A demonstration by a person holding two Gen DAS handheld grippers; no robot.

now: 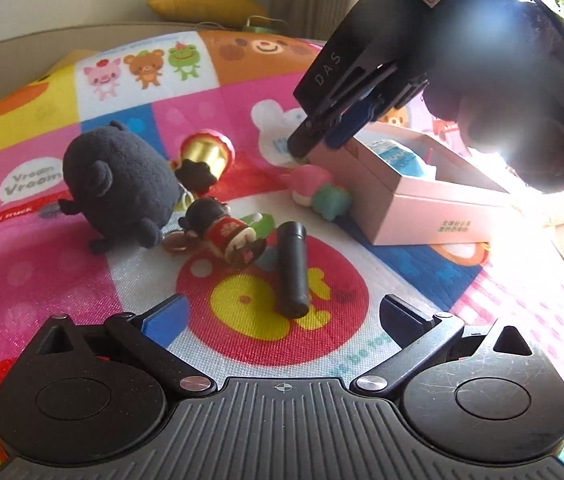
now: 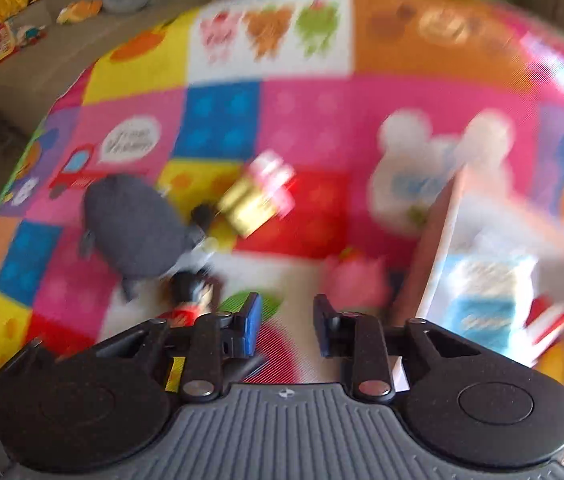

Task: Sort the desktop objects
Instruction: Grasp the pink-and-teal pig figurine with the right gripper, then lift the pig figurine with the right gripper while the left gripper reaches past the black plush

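Left gripper (image 1: 282,312) hangs low, jaws released; right gripper (image 2: 286,316) tilts down, jaws parted, empty.

We hold our left gripper (image 1: 282,312) low and flat, its two fingers spread wide apart. Our right gripper (image 2: 287,325) hangs higher, tipped down, its fingers a little apart, holding nothing.

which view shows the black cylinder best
The left wrist view. The black cylinder lies sharp and whole on the mat, just ahead of the open left gripper. The right wrist view is motion-blurred, and the cylinder cannot be made out there.
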